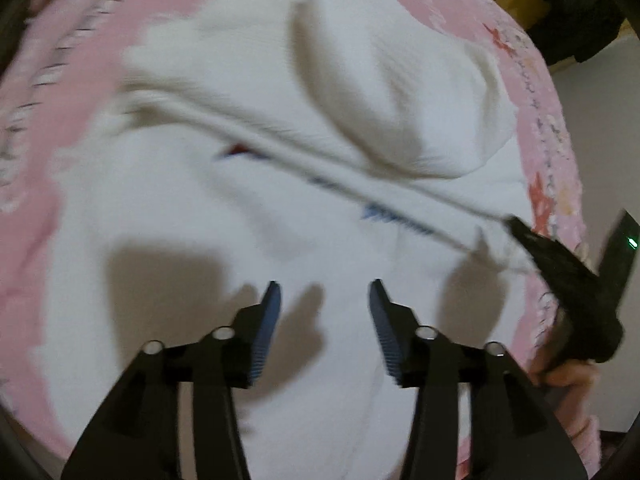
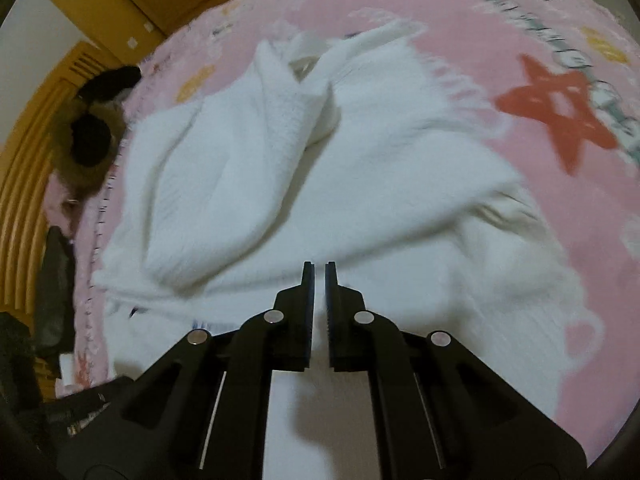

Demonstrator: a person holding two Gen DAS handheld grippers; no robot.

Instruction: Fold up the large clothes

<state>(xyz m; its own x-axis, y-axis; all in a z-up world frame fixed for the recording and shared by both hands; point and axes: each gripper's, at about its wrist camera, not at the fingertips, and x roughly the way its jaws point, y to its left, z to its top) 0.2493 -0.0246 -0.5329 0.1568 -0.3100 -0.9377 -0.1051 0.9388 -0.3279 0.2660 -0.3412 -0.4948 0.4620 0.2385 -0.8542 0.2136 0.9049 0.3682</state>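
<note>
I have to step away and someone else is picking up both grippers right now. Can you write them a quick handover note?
Left gripper: open, nothing between its fingers, above the white garment.
Right gripper: shut, with no cloth visibly pinched; it is above the same garment.
Where: the garment lies on the pink blanket.
Done: both sleeves look folded in over the body, and a fold edge crosses it.
Left: fabric is still rumpled; smooth it, then probably fold again.
</note>
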